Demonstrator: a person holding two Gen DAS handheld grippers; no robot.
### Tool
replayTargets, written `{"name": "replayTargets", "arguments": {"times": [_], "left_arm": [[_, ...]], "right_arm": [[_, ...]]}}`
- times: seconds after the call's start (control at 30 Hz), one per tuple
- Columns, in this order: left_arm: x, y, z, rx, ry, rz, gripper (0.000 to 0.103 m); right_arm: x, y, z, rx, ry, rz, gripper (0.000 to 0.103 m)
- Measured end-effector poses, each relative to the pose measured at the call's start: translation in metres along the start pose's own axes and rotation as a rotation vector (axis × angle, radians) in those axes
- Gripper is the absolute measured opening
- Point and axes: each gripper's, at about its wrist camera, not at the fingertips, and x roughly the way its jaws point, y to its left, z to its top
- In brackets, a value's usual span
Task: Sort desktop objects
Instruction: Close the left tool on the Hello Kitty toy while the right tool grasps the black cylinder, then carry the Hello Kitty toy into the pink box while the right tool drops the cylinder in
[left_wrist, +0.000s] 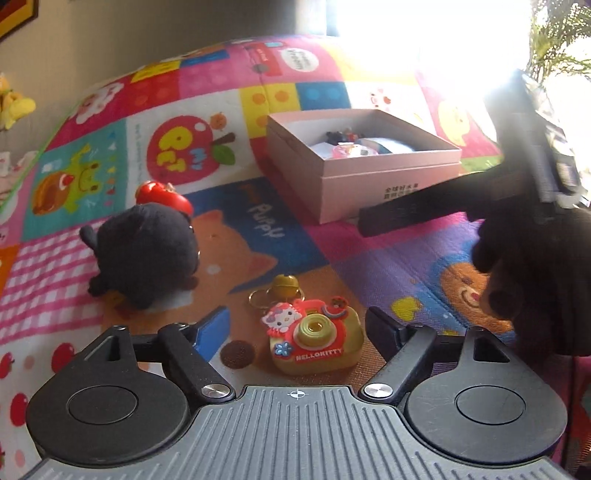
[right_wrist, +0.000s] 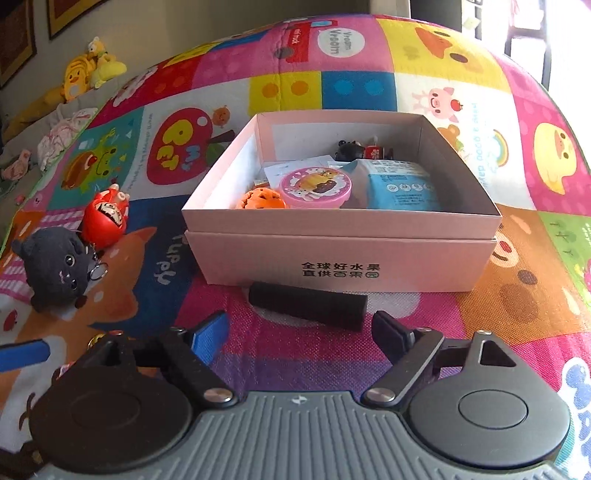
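The left tongs (left_wrist: 295, 325) stand apart with nothing pressed between them. The camera toy (left_wrist: 314, 338), yellow and red with a cartoon cat on its face, lies on the mat (left_wrist: 369, 251) in the gap between the two fingers, touching neither. Its ring and a small brass bell (left_wrist: 284, 286) lie just beyond it. Farther off to the left sits a black plush (left_wrist: 144, 254) with a red doll (left_wrist: 162, 197) right behind it. Ahead and to the right is the pink box (left_wrist: 369, 177), open at the top.

The right tongs (right_wrist: 299, 328) are spread as well and grip nothing. A black cylinder (right_wrist: 308, 304) lies on the mat just ahead of the fingertips, crosswise, its right end close to the right finger; whether they touch I cannot tell. Directly behind it stands the box (right_wrist: 343, 254), its front wall printed with dark characters. Inside are an orange ball (right_wrist: 262, 199), a round pink tin (right_wrist: 314, 186), a blue packet (right_wrist: 402, 188) and a small black figure (right_wrist: 349, 149) at the back. The plush (right_wrist: 55, 266) and doll (right_wrist: 105, 218) are well off to the left. The left wrist view shows a black-gloved hand (left_wrist: 535, 266) on the right gripper.
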Motion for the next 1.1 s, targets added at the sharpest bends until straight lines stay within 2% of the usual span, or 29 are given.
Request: {"name": "replayTargets", "arguments": {"times": [0.07, 0.13, 0.23, 0.33, 0.4, 0.47, 0.57, 0.7, 0.87, 0.97, 1.07, 1.1], "left_arm": [[-0.002, -0.001, -0.002, 0.003, 0.002, -0.011, 0.088], [-0.003, -0.002, -0.003, -0.002, 0.008, -0.021, 0.088], [0.004, 0.001, -0.004, -0.028, 0.037, -0.048, 0.088], [0.013, 0.004, -0.002, -0.056, 0.078, -0.051, 0.082], [0.013, 0.0, -0.001, -0.027, 0.075, -0.034, 0.068], [0.012, -0.003, -0.001, -0.008, 0.071, -0.035, 0.062], [0.006, -0.009, 0.0, 0.025, 0.045, -0.04, 0.061], [-0.02, -0.02, 0.02, 0.081, -0.059, -0.066, 0.061], [-0.045, -0.035, 0.08, 0.163, -0.261, -0.056, 0.061], [-0.035, -0.036, 0.125, 0.135, -0.343, -0.06, 0.061], [-0.011, -0.035, 0.167, 0.086, -0.404, -0.054, 0.062], [-0.002, -0.033, 0.178, 0.076, -0.403, -0.061, 0.064]], "right_arm": [[0.006, 0.005, 0.001, -0.002, -0.008, -0.04, 0.085], [0.007, 0.005, 0.003, -0.007, -0.013, -0.064, 0.077], [0.0, -0.001, 0.003, -0.008, -0.002, -0.034, 0.076], [-0.017, -0.002, -0.002, -0.062, -0.019, -0.023, 0.076], [-0.033, -0.005, -0.008, -0.096, -0.028, -0.005, 0.076], [-0.054, -0.01, -0.014, -0.134, -0.035, 0.028, 0.076], [-0.086, -0.015, -0.023, -0.208, -0.044, 0.072, 0.076], [-0.131, -0.022, -0.032, -0.282, -0.094, 0.094, 0.076], [-0.177, -0.03, -0.019, -0.296, -0.238, 0.061, 0.076], [-0.187, -0.033, -0.009, -0.285, -0.294, 0.047, 0.076], [-0.181, -0.035, -0.003, -0.27, -0.298, 0.039, 0.076], [-0.178, -0.035, -0.002, -0.269, -0.293, 0.04, 0.076]]}}
